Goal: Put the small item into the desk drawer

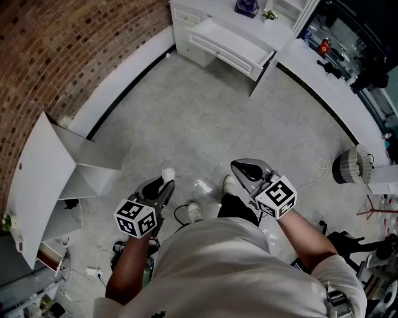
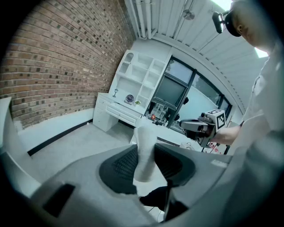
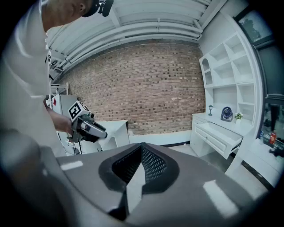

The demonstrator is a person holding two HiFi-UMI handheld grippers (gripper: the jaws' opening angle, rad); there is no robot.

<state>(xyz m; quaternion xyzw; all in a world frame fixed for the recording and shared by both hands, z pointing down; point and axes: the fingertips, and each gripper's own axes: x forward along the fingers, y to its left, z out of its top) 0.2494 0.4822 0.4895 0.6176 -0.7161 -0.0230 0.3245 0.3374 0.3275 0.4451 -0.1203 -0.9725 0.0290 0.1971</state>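
Carrying stage, approx halfway by my read: small white item (image 2: 144, 153) is pinched between the left gripper (image 1: 160, 191) pads, held up in front of the person, well apart from the desk (image 1: 214, 12) across the floor. Drawer (image 1: 229, 42) stands pulled open, so what's left is the walk over, the drop-in & maybe shutting it. Right gripper (image 3: 142, 147) carries nothing, jaws pressed together. No brand or text legible; only square b/w markers on the gripper cubes (image 1: 135, 218).
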